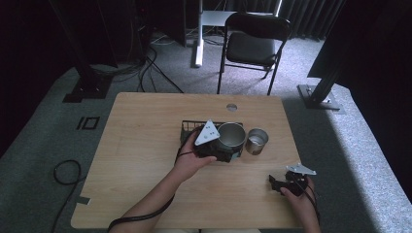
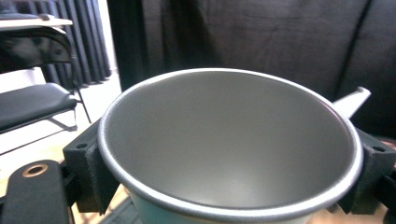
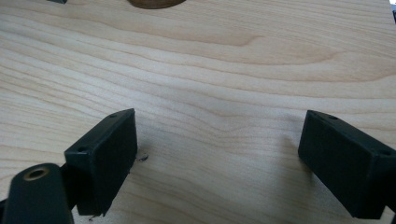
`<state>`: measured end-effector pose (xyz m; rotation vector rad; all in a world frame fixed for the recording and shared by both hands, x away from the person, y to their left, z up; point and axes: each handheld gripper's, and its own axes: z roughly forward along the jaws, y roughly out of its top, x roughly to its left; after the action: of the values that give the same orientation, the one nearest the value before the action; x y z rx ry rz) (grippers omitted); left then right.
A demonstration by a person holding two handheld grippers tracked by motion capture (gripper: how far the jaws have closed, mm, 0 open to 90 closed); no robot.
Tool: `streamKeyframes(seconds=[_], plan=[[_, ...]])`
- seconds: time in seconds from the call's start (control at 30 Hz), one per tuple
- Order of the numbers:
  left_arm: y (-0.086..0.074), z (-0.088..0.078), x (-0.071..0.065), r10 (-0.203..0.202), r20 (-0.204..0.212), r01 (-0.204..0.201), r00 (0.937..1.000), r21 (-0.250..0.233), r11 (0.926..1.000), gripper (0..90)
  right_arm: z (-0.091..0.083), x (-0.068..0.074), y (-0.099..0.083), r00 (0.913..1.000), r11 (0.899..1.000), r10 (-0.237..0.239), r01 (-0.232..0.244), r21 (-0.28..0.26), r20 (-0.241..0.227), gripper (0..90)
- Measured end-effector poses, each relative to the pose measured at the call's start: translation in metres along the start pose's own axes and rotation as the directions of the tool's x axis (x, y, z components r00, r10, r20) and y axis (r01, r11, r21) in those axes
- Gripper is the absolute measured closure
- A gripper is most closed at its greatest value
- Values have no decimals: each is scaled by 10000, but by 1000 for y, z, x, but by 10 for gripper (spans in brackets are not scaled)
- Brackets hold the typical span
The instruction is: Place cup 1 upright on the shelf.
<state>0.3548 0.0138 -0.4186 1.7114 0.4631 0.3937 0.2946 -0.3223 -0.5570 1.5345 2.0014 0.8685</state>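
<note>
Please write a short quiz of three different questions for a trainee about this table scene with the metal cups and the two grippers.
1. True or false: the left gripper has its jaws closed on the large round silver metal cup.
2. Multiple choice: the small round silver metal cup stands
A. inside the black wire basket
B. on the light wooden table, just right of the large cup
C. between the jaws of the right gripper
3. Fill in: the right gripper's jaws are ____, with nothing between them but bare table.

Key
1. True: a jaw presses each side of the cup.
2. B
3. open
</note>
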Motion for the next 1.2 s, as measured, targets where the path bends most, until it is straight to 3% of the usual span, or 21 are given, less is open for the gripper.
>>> streamKeyframes(seconds=[0.3,0.5,0.6,0.8,0.97,1.1,1.13,1.17,1.2], plan=[[9,-9,16,-185,-785,159,9967,-334,9993,134,0,0,0,10000,10000,0,0,1,1,114],[13,-11,25,-230,-1551,161,9876,-457,9988,134,0,0,0,10000,10000,-2,2,-1,1,114],[14,-13,30,-195,-1987,102,9799,-476,9988,134,0,0,0,10000,10000,-2,2,-1,-1,114],[13,-16,42,-566,-2683,420,9617,-598,9973,134,0,0,0,10000,10000,-7,7,-3,-2,114],[10,-18,51,-1152,-3278,897,9377,-919,9917,134,0,0,0,10000,10000,-6,6,-3,-1,114],[6,-19,58,-1164,-3724,897,9207,-882,9921,134,0,0,0,10000,10000,-4,4,-2,-1,114],[6,-19,58,-1164,-3724,897,9207,-882,9921,134,0,0,0,10000,10000,-4,4,-2,-1,114],[4,-19,61,-1269,-3843,1007,9145,-875,9911,134,0,0,0,10000,10000,-4,4,-1,-1,114],[3,-19,62,-1283,-3864,1015,9134,-891,9908,134,0,0,0,10000,10000,8,-8,6,-2,114]])
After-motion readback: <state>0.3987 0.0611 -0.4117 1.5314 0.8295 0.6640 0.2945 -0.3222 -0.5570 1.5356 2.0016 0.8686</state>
